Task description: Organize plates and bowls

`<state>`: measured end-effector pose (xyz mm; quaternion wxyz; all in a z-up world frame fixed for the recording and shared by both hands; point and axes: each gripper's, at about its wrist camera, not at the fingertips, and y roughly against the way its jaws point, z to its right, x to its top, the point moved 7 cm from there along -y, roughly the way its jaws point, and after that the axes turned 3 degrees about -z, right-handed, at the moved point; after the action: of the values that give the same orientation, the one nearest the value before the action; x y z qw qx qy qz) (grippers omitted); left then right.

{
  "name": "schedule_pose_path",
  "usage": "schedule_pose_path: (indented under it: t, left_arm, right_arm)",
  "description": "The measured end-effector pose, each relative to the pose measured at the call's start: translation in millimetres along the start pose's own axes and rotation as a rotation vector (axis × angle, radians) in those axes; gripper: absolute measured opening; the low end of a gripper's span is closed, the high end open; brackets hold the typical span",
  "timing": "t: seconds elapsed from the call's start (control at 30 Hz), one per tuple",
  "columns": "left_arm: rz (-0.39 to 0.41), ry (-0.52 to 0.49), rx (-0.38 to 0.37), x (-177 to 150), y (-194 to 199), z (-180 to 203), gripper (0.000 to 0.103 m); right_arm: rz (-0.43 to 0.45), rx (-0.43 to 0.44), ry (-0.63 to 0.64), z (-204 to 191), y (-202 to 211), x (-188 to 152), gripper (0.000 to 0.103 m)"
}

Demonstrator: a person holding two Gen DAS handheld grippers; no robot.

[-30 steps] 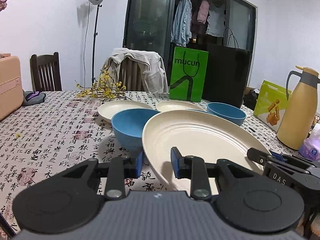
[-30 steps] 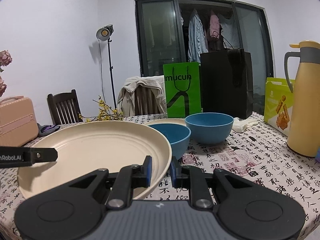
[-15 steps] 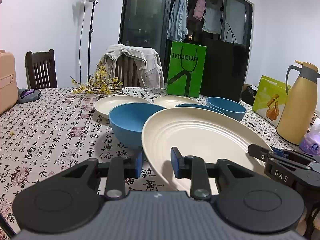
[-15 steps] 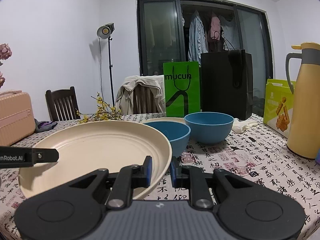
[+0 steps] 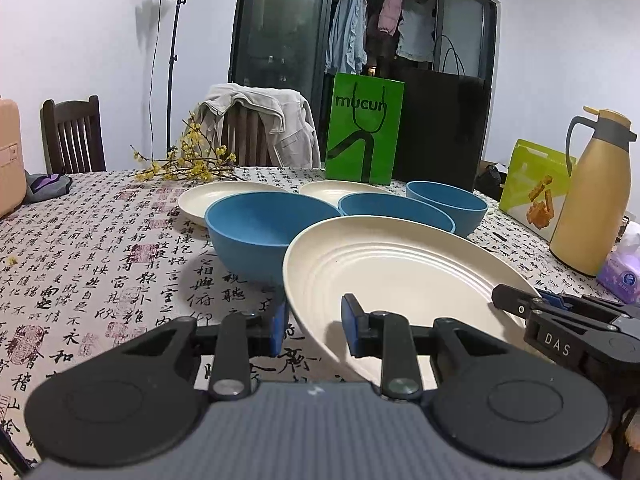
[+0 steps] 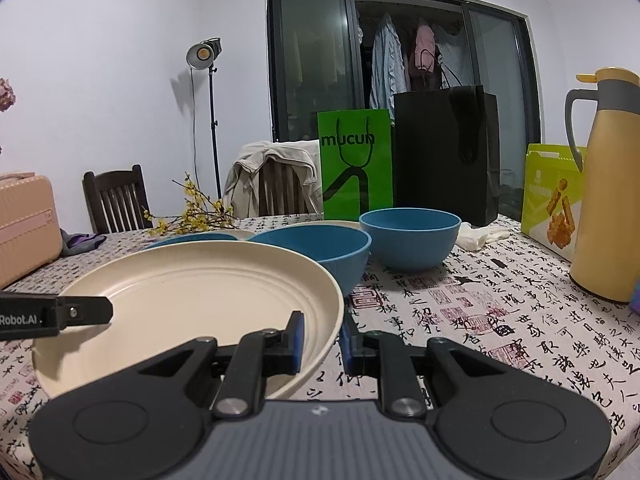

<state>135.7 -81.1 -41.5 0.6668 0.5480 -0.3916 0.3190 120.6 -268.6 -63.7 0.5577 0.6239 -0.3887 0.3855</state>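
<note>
Crowding gripped plate (image 5: 400, 268): blue bowls (image 5: 264, 228)

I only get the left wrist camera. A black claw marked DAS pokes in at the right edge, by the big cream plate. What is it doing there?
Observer: That is the right gripper. The right wrist view shows its jaws closed on the rim of the large cream plate, one pad inside and one outside.
Visitor: Is anything hidden behind the farthest blue bowl?
Observer: Yes. A crumpled white cloth lies beside the farthest blue bowl, in front of the black bag.
Visitor: Anything more near the pink case?
Observer: Above the pink case, a pinkish flower peeks in at the picture's left edge.
</note>
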Motion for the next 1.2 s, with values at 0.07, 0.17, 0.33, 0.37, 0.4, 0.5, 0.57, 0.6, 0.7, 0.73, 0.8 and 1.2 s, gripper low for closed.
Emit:
schedule_pose_path:
  t: [0.07, 0.17, 0.33, 0.37, 0.4, 0.5, 0.57, 0.6, 0.7, 0.73, 0.8, 1.2]
  left_arm:
    - [-0.003, -0.003, -0.001, -2, -2, 0, 0.028]
    - [-0.015, 0.000, 0.000, -5, -5, -1, 0.028]
    - [-0.028, 0.003, -0.001, -9, -9, -3, 0.028]
    - [-0.032, 0.004, -0.001, -10, -10, -4, 0.028]
    - [-0.035, 0.005, -0.001, -11, -11, -4, 0.028]
    - [-0.044, 0.006, 0.000, -13, -13, -4, 0.028]
    - [-0.051, 0.007, 0.001, -15, -16, -4, 0.028]
    - [-0.054, 0.008, 0.002, -16, -17, -4, 0.028]
    - [-0.066, 0.009, 0.004, -18, -21, -5, 0.028]
    - [-0.071, 0.010, 0.005, -19, -22, -6, 0.028]
    - [-0.077, 0.012, 0.005, -20, -24, -6, 0.028]
    - [-0.111, 0.016, 0.012, -27, -35, -8, 0.028]
  right_arm:
    - [-0.002, -0.001, 0.001, 0, -2, -1, 0.018]
    - [-0.007, -0.001, 0.003, 0, -4, -4, 0.018]
    - [-0.021, 0.000, 0.005, 0, -9, -10, 0.018]
    - [-0.024, 0.000, 0.004, 0, -10, -11, 0.018]
    - [-0.027, 0.000, 0.003, 0, -11, -12, 0.018]
    - [-0.032, -0.001, 0.003, 1, -13, -14, 0.018]
    - [-0.039, -0.001, 0.002, 1, -14, -16, 0.018]
    - [-0.042, -0.001, 0.002, 1, -16, -17, 0.018]
    - [-0.054, -0.002, 0.002, 1, -19, -21, 0.018]
    - [-0.059, -0.002, 0.001, 1, -20, -22, 0.018]
    - [-0.064, -0.002, 0.001, 1, -22, -24, 0.018]
    - [-0.092, -0.005, 0.003, 3, -33, -31, 0.018]
